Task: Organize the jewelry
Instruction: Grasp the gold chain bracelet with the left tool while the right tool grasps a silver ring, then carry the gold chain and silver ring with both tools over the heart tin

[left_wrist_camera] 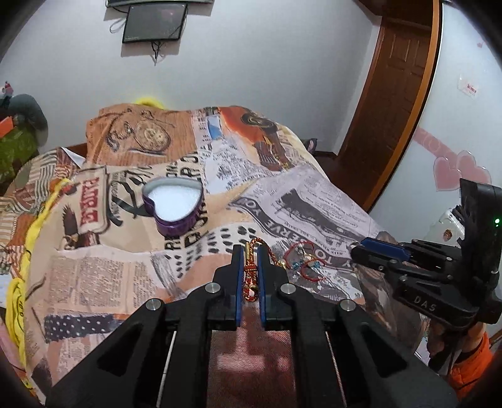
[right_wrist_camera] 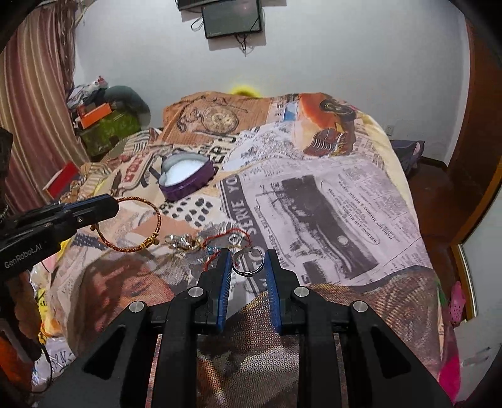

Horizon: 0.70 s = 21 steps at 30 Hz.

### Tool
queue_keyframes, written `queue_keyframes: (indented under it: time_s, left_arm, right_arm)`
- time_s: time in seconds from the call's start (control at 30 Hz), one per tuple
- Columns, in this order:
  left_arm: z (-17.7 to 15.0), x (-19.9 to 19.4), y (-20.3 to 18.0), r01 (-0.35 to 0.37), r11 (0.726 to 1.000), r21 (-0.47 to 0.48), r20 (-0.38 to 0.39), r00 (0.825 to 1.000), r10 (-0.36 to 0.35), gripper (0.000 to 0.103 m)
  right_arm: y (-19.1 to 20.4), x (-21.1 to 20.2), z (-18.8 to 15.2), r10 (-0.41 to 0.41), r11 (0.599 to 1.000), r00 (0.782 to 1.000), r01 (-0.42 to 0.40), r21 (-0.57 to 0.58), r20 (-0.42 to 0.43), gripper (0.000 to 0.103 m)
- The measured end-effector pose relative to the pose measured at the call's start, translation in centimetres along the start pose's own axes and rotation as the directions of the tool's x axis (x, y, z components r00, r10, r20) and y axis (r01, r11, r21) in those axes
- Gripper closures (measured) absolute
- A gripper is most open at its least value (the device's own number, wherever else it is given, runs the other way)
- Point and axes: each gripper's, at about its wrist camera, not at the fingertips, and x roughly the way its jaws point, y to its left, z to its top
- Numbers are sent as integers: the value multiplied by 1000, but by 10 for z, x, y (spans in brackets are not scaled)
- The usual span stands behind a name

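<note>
A purple heart-shaped tin (left_wrist_camera: 173, 205) with white lining sits open on the bedspread; it also shows in the right wrist view (right_wrist_camera: 185, 178). My left gripper (left_wrist_camera: 250, 251) is shut on a red-and-gold braided bracelet (left_wrist_camera: 251, 270), which hangs as a loop in the right wrist view (right_wrist_camera: 131, 224). My right gripper (right_wrist_camera: 248, 254) is open around a silver ring bracelet (right_wrist_camera: 248, 260) lying on the cloth. A red string bracelet with blue beads (left_wrist_camera: 302, 260) and a silver piece (right_wrist_camera: 182, 241) lie between the grippers.
The newspaper-print bedspread (right_wrist_camera: 329, 194) covers the bed. A dark wooden door (left_wrist_camera: 386, 103) stands at the right. Boxes and clutter (right_wrist_camera: 103, 122) sit by the striped curtain at the far left. A black screen (right_wrist_camera: 232, 18) hangs on the wall.
</note>
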Motion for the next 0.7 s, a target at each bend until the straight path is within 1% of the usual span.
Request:
queue_keyframes:
  time_s: [0.13, 0.33, 0.43, 0.7]
  left_arm:
    - [7, -10, 3, -30, 1000, 4, 38, 999, 29, 96]
    - [20, -18, 13, -77, 997, 16, 86, 993, 75, 96]
    - [28, -18, 21, -98, 995, 15, 104, 990, 96, 96]
    - [52, -11, 42, -158, 987, 28, 144, 978, 153, 96]
  right_arm:
    - [3, -7, 9, 6, 1000, 999, -6, 8, 42, 84]
    - [19, -9, 30, 28, 999, 994, -25, -32, 101, 84]
    - [29, -4, 41, 43, 998, 991, -37, -54, 123, 84]
    - [45, 19, 70, 65, 995, 988, -52, -90, 143, 84]
